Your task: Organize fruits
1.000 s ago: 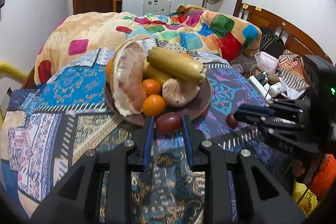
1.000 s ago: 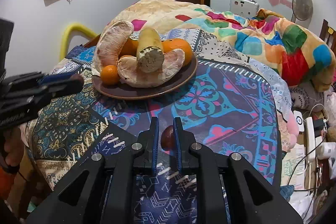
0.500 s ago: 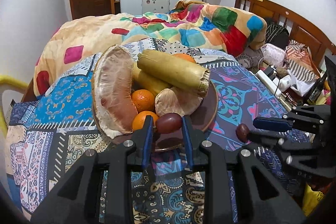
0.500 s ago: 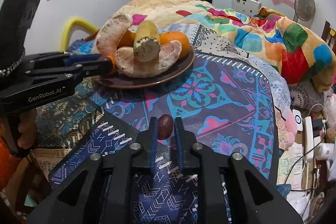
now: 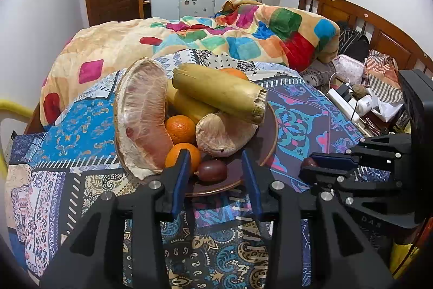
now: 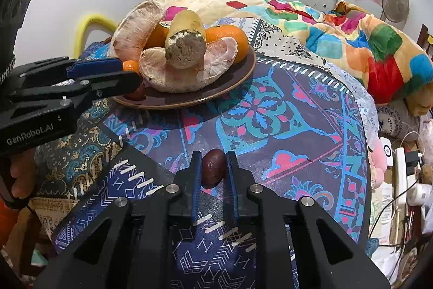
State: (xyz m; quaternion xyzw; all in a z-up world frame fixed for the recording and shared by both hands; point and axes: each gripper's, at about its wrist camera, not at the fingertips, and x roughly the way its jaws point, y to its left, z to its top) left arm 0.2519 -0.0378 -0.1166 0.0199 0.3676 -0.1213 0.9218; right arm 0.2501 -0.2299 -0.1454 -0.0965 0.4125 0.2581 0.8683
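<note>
A brown plate (image 5: 270, 123) on the patterned cloth holds pomelo pieces (image 5: 143, 115), a long yellow fruit (image 5: 219, 92) and oranges (image 5: 180, 127). My left gripper (image 5: 215, 171) is open at the plate's near rim. A dark red-brown fruit (image 5: 212, 170) lies on the plate between its fingers, free of them. My right gripper (image 6: 213, 167) is shut on a second dark red-brown fruit (image 6: 213, 167), held just above the cloth, right of the plate (image 6: 230, 84). The left gripper (image 6: 119, 76) shows at the plate's left edge in the right wrist view.
The cloth-covered table (image 5: 81, 126) stands beside a bed with a colourful quilt (image 5: 243, 39). Cables, a power strip and clutter (image 5: 349, 102) lie to the right. A yellow chair frame (image 6: 89, 20) is behind the plate.
My left gripper has opened and let its dark fruit down onto the plate. My right gripper still holds its fruit and has shifted little.
</note>
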